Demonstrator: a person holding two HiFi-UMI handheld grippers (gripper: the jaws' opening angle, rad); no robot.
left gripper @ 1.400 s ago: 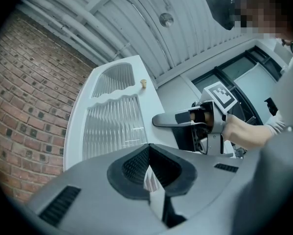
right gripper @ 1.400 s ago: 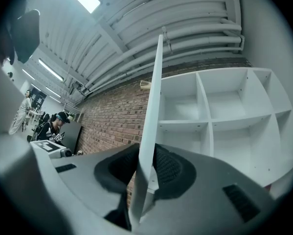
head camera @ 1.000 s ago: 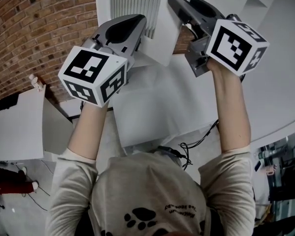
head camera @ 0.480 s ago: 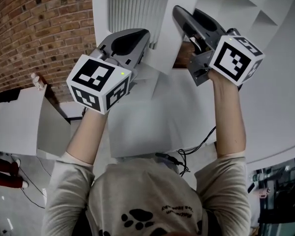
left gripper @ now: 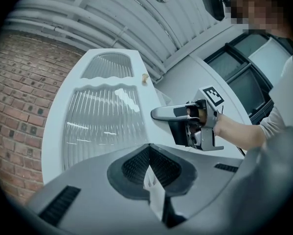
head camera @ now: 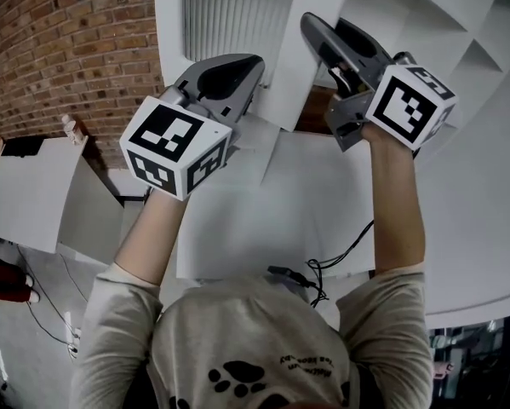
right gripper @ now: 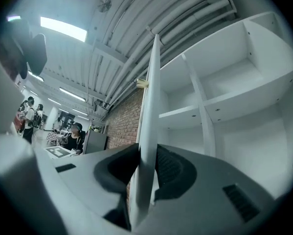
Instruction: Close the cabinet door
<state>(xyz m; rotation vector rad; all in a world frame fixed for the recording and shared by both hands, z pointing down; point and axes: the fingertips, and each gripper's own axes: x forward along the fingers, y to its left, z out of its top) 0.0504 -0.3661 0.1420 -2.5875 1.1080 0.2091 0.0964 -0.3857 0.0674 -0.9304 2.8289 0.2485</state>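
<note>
The left forearm (head camera: 157, 228) and right forearm (head camera: 399, 203) reach upward. The left gripper (left gripper: 148, 148) faces the cabinet door (left gripper: 104, 126), fingers together at the tips. The right gripper (right gripper: 145, 155) clamps that door's edge between its fingers.

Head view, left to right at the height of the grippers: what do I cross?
From the left: brick wall → left gripper → cabinet door → right gripper → open shelves.

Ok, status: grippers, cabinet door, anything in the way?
Right gripper clamped on edge of white ribbed-glass cabinet door. Left gripper shut, empty, facing its panel. Door open; path to white shelves looks free.
</note>
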